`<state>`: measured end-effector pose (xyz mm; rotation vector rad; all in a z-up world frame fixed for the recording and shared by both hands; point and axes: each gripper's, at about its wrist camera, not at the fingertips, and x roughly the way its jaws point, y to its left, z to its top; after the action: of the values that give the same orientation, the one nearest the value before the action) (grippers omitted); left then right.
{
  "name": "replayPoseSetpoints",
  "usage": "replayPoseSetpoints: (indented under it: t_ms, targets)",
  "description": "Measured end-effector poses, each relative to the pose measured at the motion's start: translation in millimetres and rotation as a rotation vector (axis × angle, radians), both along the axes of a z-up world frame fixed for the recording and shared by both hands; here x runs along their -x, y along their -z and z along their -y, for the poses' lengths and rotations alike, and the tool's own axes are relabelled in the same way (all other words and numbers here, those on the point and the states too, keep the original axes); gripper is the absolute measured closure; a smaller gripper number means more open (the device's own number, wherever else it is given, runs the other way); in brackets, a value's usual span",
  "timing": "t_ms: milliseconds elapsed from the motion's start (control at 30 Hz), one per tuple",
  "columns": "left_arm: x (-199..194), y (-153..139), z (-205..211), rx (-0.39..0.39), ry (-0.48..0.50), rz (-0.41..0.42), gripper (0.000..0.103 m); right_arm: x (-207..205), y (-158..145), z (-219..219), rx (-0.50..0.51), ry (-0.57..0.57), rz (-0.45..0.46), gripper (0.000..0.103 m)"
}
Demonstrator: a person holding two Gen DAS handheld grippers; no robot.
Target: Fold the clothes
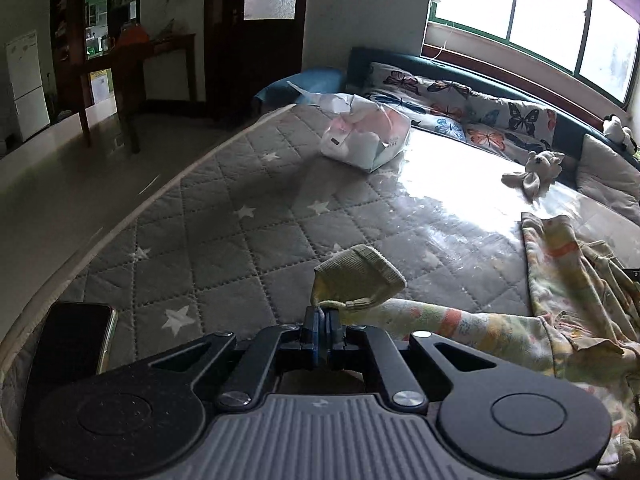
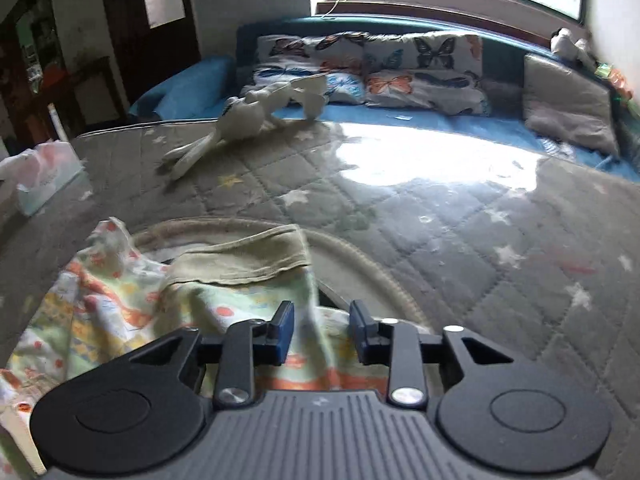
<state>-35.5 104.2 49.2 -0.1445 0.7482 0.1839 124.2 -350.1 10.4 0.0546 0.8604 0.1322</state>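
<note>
left gripper [image 1: 324,314] pinches garment [image 1: 480,328] cuff; right gripper [image 2: 322,320] hovers low, jaws apart.

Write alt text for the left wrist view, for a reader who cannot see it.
The left gripper is shut on the olive ribbed cuff of a pastel printed child's garment lying on a grey quilted star-patterned mattress. A black smartphone lies to the gripper's left, with a white plastic bag and butterfly-print pillows beyond.
</note>
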Motion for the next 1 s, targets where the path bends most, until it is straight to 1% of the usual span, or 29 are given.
replayPoseSetpoints:
  t_ms: [33, 167, 233, 400, 500, 567, 700, 800, 900, 967, 1000]
  targets:
    - [0.2, 0.7, -0.3, -0.004, -0.002, 0.001, 0.099, 1.6, -0.9, 0.6, -0.012, 0.008, -0.001, 0.102]
    - [2.7, 1.5, -2.2, -0.013, 0.001, -0.001, 0.100, 19.9, -16.2, 2.8, 0.042, 0.051, 0.069, 0.102]
    - [4.6, 1.5, -5.4, -0.005, 0.003, -0.003, 0.099, 26.5, -22.8, 5.6, 0.046, 0.061, 0.083, 0.102]
    - [13.1, 2.9, -14.0, -0.001, -0.010, -0.011, 0.099, 32.2, -30.8, 7.4, 0.093, 0.104, 0.099, 0.102]
    - [13.2, 6.3, -20.0, 0.012, -0.024, -0.027, 0.100, 43.6, -35.1, 18.1, 0.107, 0.160, 0.124, 0.102]
    - [14.3, 9.9, -19.5, 0.007, -0.020, -0.037, 0.100, 57.5, -42.4, 30.4, 0.125, 0.212, 0.153, 0.102]
    - [17.8, 11.9, -20.6, 0.011, -0.014, -0.040, 0.100, 105.0, -68.0, 72.5, 0.150, 0.353, 0.215, 0.102]
    - [21.4, 10.9, -21.1, 0.012, -0.004, -0.036, 0.099, 149.2, -80.7, 97.4, 0.189, 0.435, 0.240, 0.102]
    - [24.6, 9.4, -21.5, 0.006, 0.010, -0.036, 0.100, 192.3, -84.3, 115.1, 0.240, 0.530, 0.253, 0.103]
    - [25.5, 8.5, -21.6, -0.004, 0.027, -0.040, 0.099, 224.7, -82.9, 128.7, 0.284, 0.603, 0.245, 0.103]
    - [25.3, 8.5, -21.4, -0.010, 0.039, -0.044, 0.099, 237.3, -79.0, 134.3, 0.283, 0.619, 0.229, 0.103]
